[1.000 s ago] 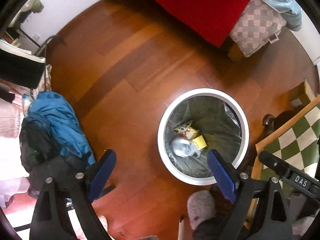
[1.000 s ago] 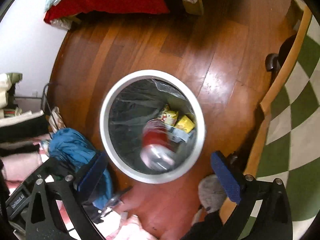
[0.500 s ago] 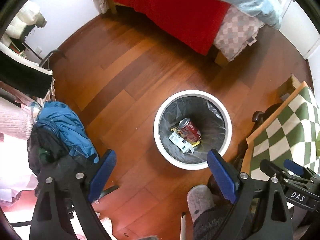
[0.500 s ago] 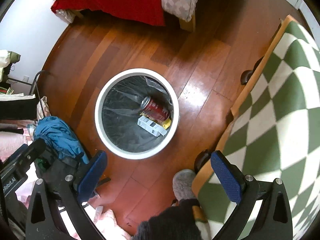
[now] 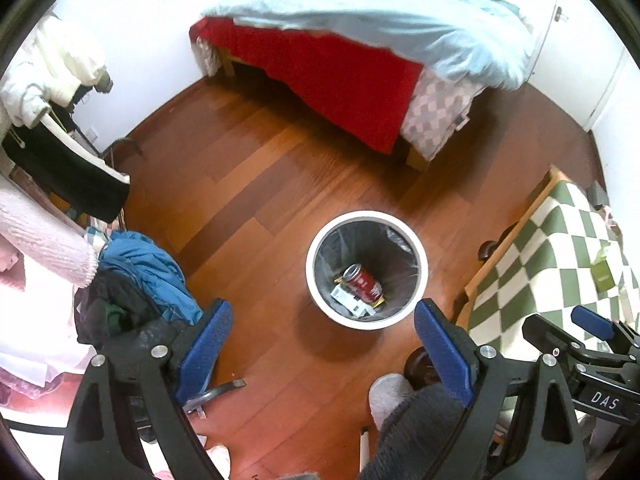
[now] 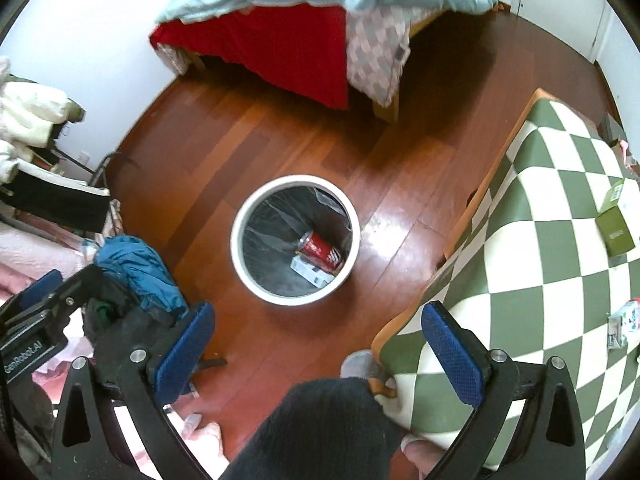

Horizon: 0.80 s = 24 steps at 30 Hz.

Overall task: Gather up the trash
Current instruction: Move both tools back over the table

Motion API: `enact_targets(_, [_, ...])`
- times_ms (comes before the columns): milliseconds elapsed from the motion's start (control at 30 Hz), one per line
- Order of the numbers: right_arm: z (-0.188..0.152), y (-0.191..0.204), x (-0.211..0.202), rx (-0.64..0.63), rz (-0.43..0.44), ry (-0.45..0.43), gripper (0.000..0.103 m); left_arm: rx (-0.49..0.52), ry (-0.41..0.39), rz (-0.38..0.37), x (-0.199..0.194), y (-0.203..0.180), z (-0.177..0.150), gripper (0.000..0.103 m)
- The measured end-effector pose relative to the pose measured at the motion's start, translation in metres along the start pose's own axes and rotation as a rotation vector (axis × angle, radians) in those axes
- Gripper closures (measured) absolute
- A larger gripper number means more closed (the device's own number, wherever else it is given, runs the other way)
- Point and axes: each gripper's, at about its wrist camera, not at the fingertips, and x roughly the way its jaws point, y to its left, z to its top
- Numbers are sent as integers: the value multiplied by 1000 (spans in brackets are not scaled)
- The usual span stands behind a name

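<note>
A white round trash bin (image 5: 320,292) (image 6: 248,276) with a dark liner stands on the wood floor. Inside it lie a red soda can (image 5: 363,282) (image 6: 320,250), a white carton (image 5: 352,300) (image 6: 312,272) and a bit of yellow wrapper. My left gripper (image 5: 324,354) is open and empty, high above the floor just in front of the bin. My right gripper (image 6: 318,346) is open and empty, high above the floor near the table's corner. A green box (image 6: 618,216) (image 5: 602,272) and a small white packet (image 6: 624,322) lie on the checkered table.
A green-and-white checkered table (image 6: 540,280) (image 5: 560,240) stands at the right. A bed (image 5: 360,52) (image 6: 320,20) with red sheet and light blue duvet is at the back. A pile of clothes with a blue jacket (image 5: 148,268) (image 6: 136,268) lies at the left. My slippered foot (image 5: 388,396) is below.
Both grippers have risen and pulled back from the bin, so it looks smaller and more of the room shows. The red can has dropped and come to rest inside the bin.
</note>
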Motion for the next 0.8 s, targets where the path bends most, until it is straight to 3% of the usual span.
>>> enact_targets(333, [-33,10,-91,-17,57,-135,0,11,-112,-28,-71,-8,-22,10])
enact_targets(500, [-56,8,-126,0,108,-182,0,25,-130,-35,-91,-21,-31,10])
enact_targets(667, [-77,-24,-146,117,190,-204,0,58,-125,-33,-84,-48,-36,10])
enact_targets(800, [-93,-75,-156,240,189,-229,0,122,-97,-46,-65,-97,-39,10])
